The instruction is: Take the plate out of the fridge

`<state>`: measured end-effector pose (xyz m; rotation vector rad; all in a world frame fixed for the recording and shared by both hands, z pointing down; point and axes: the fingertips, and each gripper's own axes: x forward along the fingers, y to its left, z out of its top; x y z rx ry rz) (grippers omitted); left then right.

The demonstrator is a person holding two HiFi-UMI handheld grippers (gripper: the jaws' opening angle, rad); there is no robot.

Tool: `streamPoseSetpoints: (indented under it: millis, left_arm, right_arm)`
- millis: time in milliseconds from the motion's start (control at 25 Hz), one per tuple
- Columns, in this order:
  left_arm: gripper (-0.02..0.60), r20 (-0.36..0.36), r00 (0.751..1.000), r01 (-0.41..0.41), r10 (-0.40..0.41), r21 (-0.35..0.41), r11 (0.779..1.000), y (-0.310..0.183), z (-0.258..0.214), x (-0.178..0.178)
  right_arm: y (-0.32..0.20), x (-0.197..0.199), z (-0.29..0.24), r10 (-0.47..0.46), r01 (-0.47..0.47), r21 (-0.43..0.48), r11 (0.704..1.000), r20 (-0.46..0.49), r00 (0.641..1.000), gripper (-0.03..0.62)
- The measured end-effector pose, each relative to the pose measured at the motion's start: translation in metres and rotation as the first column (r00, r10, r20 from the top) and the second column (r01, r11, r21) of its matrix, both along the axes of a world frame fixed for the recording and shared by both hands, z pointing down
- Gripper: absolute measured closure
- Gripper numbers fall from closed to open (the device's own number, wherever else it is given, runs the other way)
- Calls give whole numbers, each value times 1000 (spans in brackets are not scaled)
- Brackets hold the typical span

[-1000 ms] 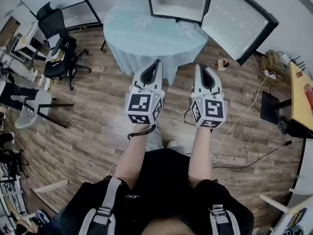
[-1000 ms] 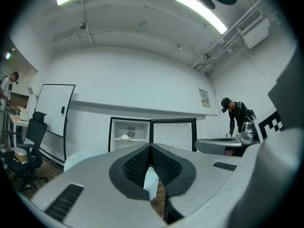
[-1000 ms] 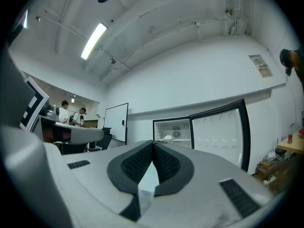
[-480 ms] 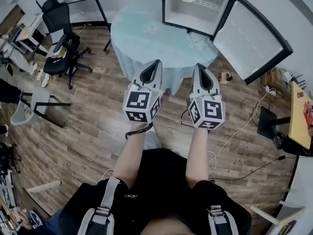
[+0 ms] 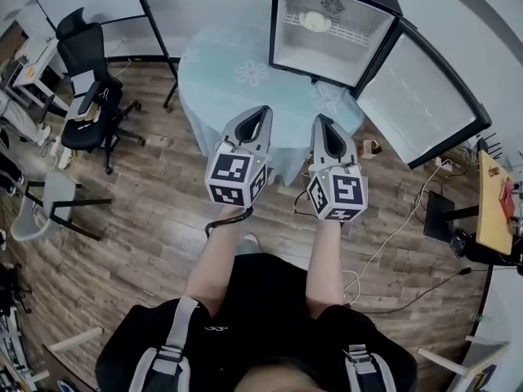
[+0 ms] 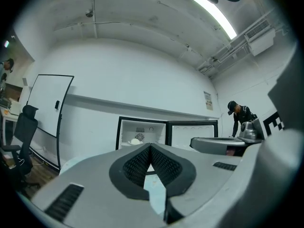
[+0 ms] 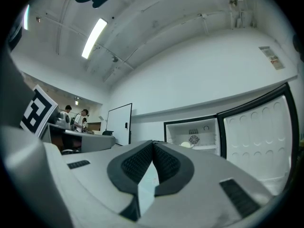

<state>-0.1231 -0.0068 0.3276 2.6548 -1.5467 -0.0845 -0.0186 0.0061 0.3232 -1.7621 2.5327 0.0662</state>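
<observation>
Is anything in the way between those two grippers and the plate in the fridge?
Nothing visible is. The fridge door stands open to the right, the plate sits on the shelf inside, and only bare tablecloth lies between the fridge and the left gripper and right gripper, both shut.

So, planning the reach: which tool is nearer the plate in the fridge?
Right, slightly. The right tool sits nearly in line with the plate, across the table; the left tool is alongside it, offset further left.
</observation>
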Motion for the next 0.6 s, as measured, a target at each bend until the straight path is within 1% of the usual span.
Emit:
streamPoseSetpoints:
  millis: [160, 280, 360, 440, 520, 600]
  left_arm:
    - [581, -14, 1000, -2, 2, 30, 1000, -24, -13, -19]
    - [581, -20, 1000, -5, 6, 44, 999, -41, -19, -33]
    - [581, -37, 999, -15, 16, 40, 999, -49, -20, -41]
    - [581, -70, 997, -27, 28, 25, 999, -57, -19, -48]
    - [581, -109, 993, -36, 37, 14, 999, -63, -16, -51]
    - [581, -135, 990, -39, 39, 1, 999, -61, -8, -54]
  right_arm:
    - [-24, -12, -12, 11, -11, 19, 1000, 8, 1000, 586]
    - [-38, -32, -16, -5, 5, 33, 999, -14, 1000, 586]
    - [-44, -45, -18, -19, 21, 36, 999, -42, 999, 586]
    - [-48, -54, -22, -40, 42, 37, 998, -42, 998, 586]
    - [-51, -55, -22, -66, 66, 19, 998, -6, 998, 586]
    - [-50, -51, -11, -55, 55, -28, 998, 18, 998, 586]
